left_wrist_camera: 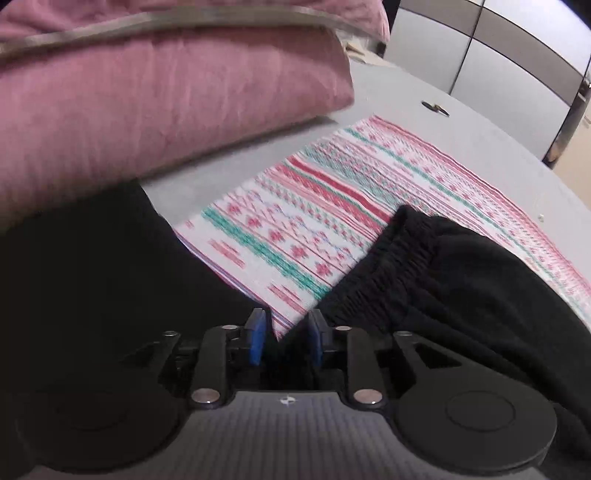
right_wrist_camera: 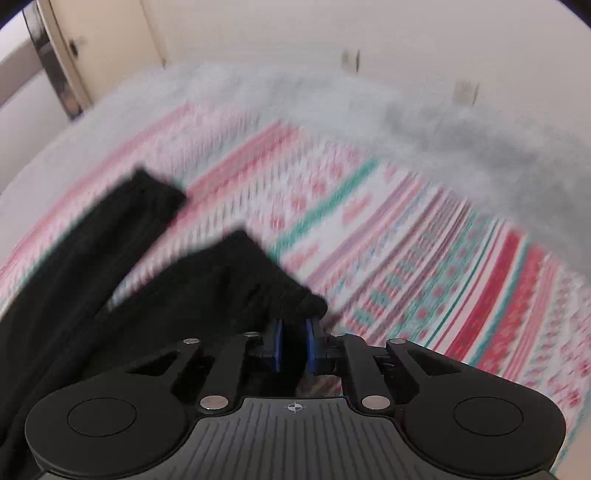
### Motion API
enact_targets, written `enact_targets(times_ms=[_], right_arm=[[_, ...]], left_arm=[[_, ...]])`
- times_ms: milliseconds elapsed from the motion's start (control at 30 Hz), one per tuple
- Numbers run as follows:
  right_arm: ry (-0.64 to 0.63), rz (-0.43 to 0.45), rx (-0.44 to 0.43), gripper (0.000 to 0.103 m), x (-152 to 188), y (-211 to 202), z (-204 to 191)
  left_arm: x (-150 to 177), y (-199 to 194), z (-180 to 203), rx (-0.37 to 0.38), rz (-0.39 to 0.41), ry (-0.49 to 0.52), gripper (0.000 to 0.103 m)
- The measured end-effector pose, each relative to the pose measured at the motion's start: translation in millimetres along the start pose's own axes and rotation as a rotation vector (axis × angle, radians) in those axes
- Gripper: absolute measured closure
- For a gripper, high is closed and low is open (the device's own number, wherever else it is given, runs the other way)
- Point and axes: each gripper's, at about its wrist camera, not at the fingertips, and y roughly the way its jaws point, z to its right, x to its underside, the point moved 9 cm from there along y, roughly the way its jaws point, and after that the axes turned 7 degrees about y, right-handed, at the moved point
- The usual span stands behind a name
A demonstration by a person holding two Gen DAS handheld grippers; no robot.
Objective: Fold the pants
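Observation:
Black pants (left_wrist_camera: 461,280) lie over a red, green and white patterned cloth (left_wrist_camera: 332,192), their gathered elastic waistband towards the middle. My left gripper (left_wrist_camera: 285,341) has its blue pads (left_wrist_camera: 256,339) close together on a fold of the black fabric at the waistband's corner. In the right wrist view the pants (right_wrist_camera: 207,280) run left with two legs spread towards the far left. My right gripper (right_wrist_camera: 294,345) is shut on the waistband's other corner, black fabric bunched between its pads (right_wrist_camera: 310,343). That view is motion-blurred.
A pink sleeve or garment (left_wrist_camera: 155,110) fills the upper left of the left wrist view. The grey table (left_wrist_camera: 424,110) extends beyond the patterned cloth (right_wrist_camera: 424,236); a small dark object (left_wrist_camera: 436,107) lies on it. Partition panels (left_wrist_camera: 498,55) and a wall (right_wrist_camera: 332,33) stand behind.

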Motion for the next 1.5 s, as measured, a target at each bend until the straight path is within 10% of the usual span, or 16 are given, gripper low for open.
enact_targets(times_ms=[333, 1000, 1067, 1133, 1233, 1367, 1500], right_arm=[[-0.15, 0.03, -0.073, 0.045, 15.0, -2.3, -62.7], [-0.173, 0.003, -0.084, 0.039, -12.2, 132.7, -145.0], [-0.202, 0.034, -0.106, 0.042, -14.9, 136.5, -152.2], [-0.209, 0.031, -0.144, 0.084, -16.8, 140.9, -158.2], [-0.225, 0.058, -0.128, 0.099, -22.9, 139.4, -159.7], [-0.225, 0.218, -0.107, 0.1, -49.4, 111.1, -160.0], [-0.329, 0.187, -0.034, 0.099, -31.1, 127.3, -163.6]], left_arm=[[-2.1, -4.0, 65.1, 0.166, 0.013, 0.118, 0.028], [16.3, 40.5, 147.0, 0.213, -0.073, 0.255, 0.024], [17.9, 45.9, 151.0, 0.196, -0.079, 0.271, 0.024], [20.8, 54.0, 154.7, 0.182, -0.098, 0.279, 0.024], [25.9, 64.6, 156.9, 0.17, -0.134, 0.275, 0.024], [28.2, 66.5, 157.9, 0.164, -0.138, 0.285, 0.023], [28.2, 66.2, 154.0, 0.174, -0.14, 0.279, 0.023]])
